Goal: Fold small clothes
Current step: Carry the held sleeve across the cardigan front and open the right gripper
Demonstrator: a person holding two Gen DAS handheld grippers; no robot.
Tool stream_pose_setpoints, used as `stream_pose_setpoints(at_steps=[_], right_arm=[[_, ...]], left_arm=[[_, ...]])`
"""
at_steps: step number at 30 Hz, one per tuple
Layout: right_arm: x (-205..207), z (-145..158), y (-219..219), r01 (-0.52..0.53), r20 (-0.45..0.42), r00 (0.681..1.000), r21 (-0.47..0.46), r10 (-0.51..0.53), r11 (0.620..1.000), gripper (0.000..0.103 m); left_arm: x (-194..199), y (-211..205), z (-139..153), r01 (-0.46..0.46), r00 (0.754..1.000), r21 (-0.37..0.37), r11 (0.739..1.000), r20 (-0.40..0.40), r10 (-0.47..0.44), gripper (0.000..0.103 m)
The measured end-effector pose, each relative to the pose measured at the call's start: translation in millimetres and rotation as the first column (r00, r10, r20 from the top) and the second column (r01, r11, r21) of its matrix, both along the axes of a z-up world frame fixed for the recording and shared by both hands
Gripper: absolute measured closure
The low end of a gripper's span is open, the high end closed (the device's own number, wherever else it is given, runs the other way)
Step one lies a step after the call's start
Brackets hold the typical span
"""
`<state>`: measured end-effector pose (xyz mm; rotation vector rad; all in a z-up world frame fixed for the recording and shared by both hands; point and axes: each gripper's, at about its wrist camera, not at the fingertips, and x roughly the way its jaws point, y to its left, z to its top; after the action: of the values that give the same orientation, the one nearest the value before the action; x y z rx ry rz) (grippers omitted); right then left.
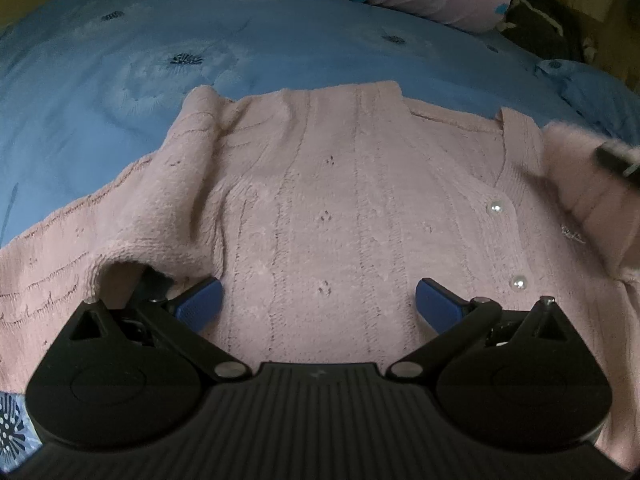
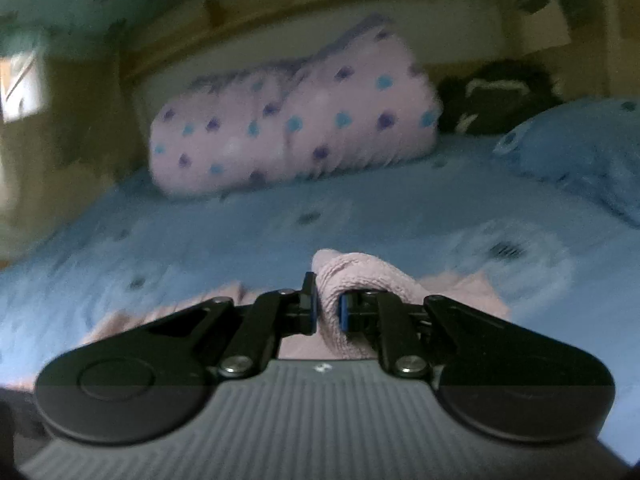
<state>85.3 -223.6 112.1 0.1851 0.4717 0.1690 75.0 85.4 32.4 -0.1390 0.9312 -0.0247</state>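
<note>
The pink knitted cardigan (image 1: 320, 208) is lying spread across the blue floral bedspread (image 1: 120, 64), its pearl buttons (image 1: 495, 209) running down the right side and one sleeve (image 1: 176, 200) folded in over the body on the left. The left gripper (image 1: 318, 300) is hovering just above the lower part of the garment with its blue-padded fingers (image 1: 200, 300) standing wide apart, nothing between them, though the tip of the folded sleeve is draping over the left finger. Over in the right wrist view, the right gripper (image 2: 329, 312) is pinching tight on a bunched fold of the pink knit, the other sleeve (image 2: 352, 280), lifted clear of the bedspread, and the picture is smearing with blur. From the left wrist view that same raised pink fabric is showing at the right edge with a dark finger on it. A pink pillow with blue and purple hearts (image 2: 296, 120) is sitting at the head of the bed. No brand, label or writing is reading anywhere.
</note>
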Motion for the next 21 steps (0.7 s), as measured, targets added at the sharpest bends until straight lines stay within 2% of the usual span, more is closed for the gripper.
stream_pose_setpoints(at_steps=[4,8,12,14,16,17,20,21], right_arm=[[2,-31,33,-0.058,-0.091,0.994,-0.035,0.054,0.998,0.089],[6,-62,57,-0.131,-0.206,0.972,-0.056,0.117,0.99,0.086],[-2,-68,65,-0.13,-0.204,0.973,-0.091,0.109,0.987,0.081],[-5,-64,64,-0.143,-0.217,0.968,-0.064,0.126,0.988,0.053],[-11,-62,65,-0.188,-0.225,0.958,-0.033,0.176,0.982,0.033],[-14,-60,68,-0.219,-0.232,0.951,-0.039,0.205,0.975,0.031],[-18,-54,77,-0.244,-0.249,0.946,-0.12,0.208,0.962,0.031],[-21,-52,76,-0.25,-0.251,0.944,-0.116,0.216,0.961,0.031]], left_arm=[[1,2,3,0.0,1.0,-0.019,1.0,-0.005,0.0,0.0],[4,3,3,-0.008,1.0,-0.033,0.999,-0.01,0.007,0.0],[7,0,2,-0.013,1.0,-0.034,0.999,-0.017,0.012,0.0],[8,-1,-1,-0.014,1.0,-0.031,0.999,-0.028,0.013,0.0],[8,-2,-4,-0.017,0.999,-0.02,1.0,-0.031,0.016,0.0],[9,-2,-5,-0.017,0.999,-0.012,1.0,-0.03,0.016,0.0],[7,-7,-9,-0.001,1.0,0.024,1.0,-0.019,0.001,0.0],[6,-9,-9,0.007,1.0,0.04,0.999,-0.015,-0.007,0.0]])
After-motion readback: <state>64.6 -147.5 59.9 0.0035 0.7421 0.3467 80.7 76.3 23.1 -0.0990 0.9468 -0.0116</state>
